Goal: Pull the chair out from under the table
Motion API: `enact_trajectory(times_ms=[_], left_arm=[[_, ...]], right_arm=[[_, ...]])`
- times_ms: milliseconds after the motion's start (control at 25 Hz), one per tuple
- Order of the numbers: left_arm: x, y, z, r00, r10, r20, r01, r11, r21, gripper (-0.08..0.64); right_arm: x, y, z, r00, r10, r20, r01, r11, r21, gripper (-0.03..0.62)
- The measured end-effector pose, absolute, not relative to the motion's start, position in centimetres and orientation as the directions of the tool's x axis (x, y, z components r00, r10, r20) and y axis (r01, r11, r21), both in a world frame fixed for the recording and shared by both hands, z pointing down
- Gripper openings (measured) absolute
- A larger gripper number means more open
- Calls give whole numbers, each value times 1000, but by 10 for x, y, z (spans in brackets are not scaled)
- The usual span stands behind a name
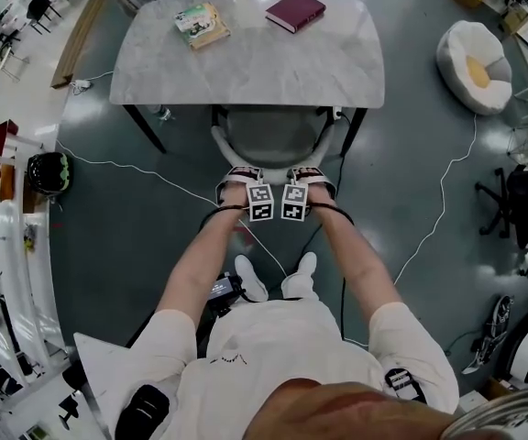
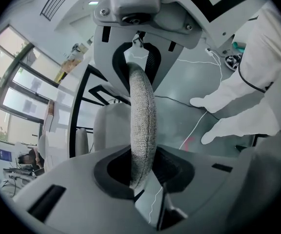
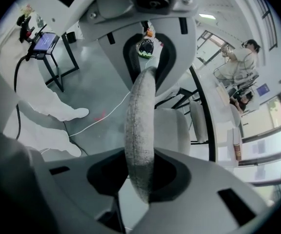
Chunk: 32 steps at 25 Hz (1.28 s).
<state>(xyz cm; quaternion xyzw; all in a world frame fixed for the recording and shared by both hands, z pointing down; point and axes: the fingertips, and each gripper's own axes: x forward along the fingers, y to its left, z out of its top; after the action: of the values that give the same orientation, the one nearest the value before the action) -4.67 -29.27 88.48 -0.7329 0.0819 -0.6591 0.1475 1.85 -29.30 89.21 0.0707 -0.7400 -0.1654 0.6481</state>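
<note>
A grey fabric chair (image 1: 269, 136) stands tucked under the white marble table (image 1: 246, 76), its curved backrest (image 1: 273, 165) towards me. In the head view my left gripper (image 1: 243, 183) and right gripper (image 1: 312, 181) sit side by side on the backrest's top rim, pointing steeply down. The left gripper view has the padded backrest edge (image 2: 143, 116) running between the jaws of the left gripper (image 2: 141, 130), which are shut on it. My right gripper (image 3: 140, 135) clamps the same backrest edge (image 3: 139, 121) in the right gripper view.
On the table lie a red book (image 1: 295, 11) and a greenish book (image 1: 202, 24). White cables (image 1: 443, 200) trail over the dark floor. A white beanbag (image 1: 473, 67) sits at the right, shelving (image 1: 7, 246) at the left. My white shoes (image 1: 273, 278) stand just behind the chair.
</note>
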Motion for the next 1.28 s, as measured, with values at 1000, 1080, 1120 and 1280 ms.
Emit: enact_trajectory(times_ms=[1000, 1080, 1120, 1280], left_arm=[[-46, -255, 878, 148, -203, 968, 85, -972, -217, 75], [-47, -247, 876, 150, -196, 969, 87, -974, -211, 75], [-48, -244, 875, 148, -195, 970, 88, -974, -209, 75], [-44, -230, 871, 150, -193, 970, 83, -975, -207, 75]], right_arm=[[18, -256, 887, -174, -243, 954, 140, 953, 269, 86], [16, -248, 885, -179, -239, 954, 139, 954, 265, 86], [16, -244, 884, -180, -237, 955, 138, 955, 263, 86], [19, -231, 881, -178, -220, 959, 139, 959, 246, 86]])
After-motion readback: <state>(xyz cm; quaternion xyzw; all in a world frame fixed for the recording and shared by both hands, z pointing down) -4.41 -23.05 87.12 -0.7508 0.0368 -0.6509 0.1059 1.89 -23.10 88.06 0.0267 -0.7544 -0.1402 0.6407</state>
